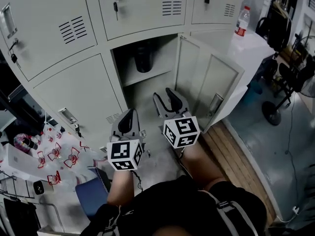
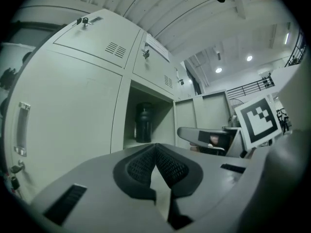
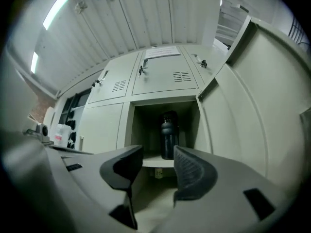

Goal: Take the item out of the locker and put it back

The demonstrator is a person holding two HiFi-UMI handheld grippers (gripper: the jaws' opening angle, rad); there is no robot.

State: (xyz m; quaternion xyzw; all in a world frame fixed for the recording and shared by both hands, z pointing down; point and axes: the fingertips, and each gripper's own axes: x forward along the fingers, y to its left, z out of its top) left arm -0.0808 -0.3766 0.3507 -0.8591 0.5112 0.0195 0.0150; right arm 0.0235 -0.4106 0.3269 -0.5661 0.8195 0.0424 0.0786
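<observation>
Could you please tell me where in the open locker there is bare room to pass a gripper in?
The shelf is bare on both sides of the bottle, between it and the locker walls. Below the shelf, the lower space looks empty too. The open door bounds the right side. The floor at left is crowded with red-patterned clutter.

Grey left gripper (image 1: 131,113) and right gripper (image 1: 164,95), black pads (image 3: 192,171), marker cubes (image 1: 124,155); seemingly black top (image 1: 182,205).
</observation>
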